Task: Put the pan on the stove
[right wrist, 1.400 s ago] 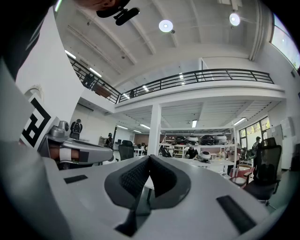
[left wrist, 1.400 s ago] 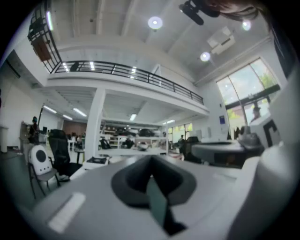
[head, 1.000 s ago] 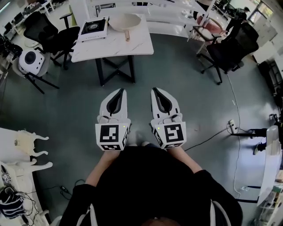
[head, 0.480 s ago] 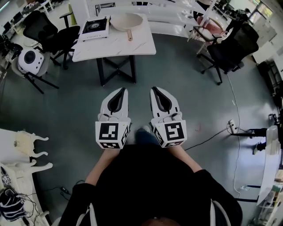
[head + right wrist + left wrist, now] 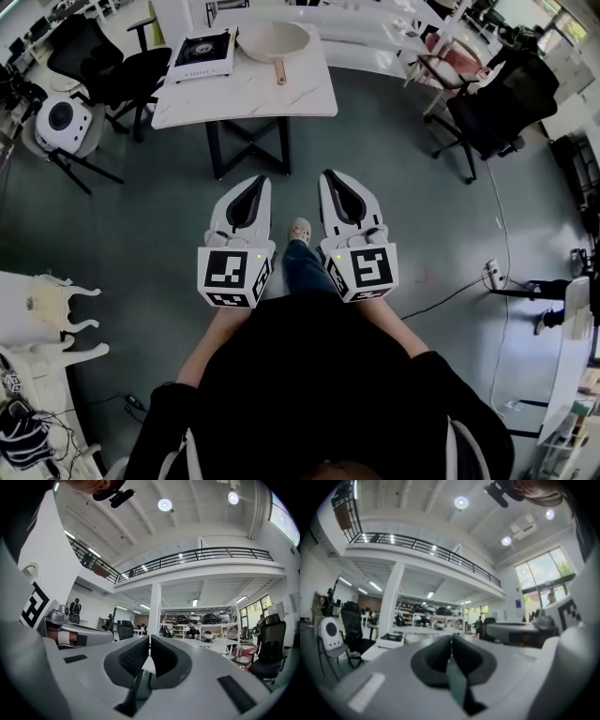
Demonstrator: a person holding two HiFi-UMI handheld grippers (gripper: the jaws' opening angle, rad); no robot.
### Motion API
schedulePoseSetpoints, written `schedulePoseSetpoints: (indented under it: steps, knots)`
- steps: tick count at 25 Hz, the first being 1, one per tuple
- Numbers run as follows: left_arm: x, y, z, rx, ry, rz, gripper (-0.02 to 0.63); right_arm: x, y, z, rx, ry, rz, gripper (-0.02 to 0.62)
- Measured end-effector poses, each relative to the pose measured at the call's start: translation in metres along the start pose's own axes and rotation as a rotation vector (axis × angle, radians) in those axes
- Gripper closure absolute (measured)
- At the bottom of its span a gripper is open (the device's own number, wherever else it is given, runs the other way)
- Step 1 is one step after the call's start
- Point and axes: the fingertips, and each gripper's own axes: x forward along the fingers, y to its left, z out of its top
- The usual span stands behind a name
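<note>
A cream pan with a wooden handle lies on a white marble-topped table far ahead in the head view. Left of it on the same table sits a flat black portable stove. My left gripper and right gripper are held side by side over the floor, well short of the table. Both are shut with nothing between their pads. In the left gripper view the table and stove show small and distant beyond the shut jaws.
Black office chairs stand left and right of the table. A white round device on a stand is at far left. Cables and a power strip lie on the floor at right. My foot shows between the grippers.
The whole view has shifted toward the table, which now sits a little lower in the frame. A foot has stepped forward between the grippers. Both grippers stay shut and level.
</note>
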Motion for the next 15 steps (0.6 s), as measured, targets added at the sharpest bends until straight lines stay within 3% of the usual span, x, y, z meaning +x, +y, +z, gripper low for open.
schedulePoseSetpoints:
  steps: [15]
  knots:
    - [0.156,0.071,-0.008,-0.035,0.011,0.007,0.595,0.156,-0.08,-0.034,0.0,0.036,0.047,0.572]
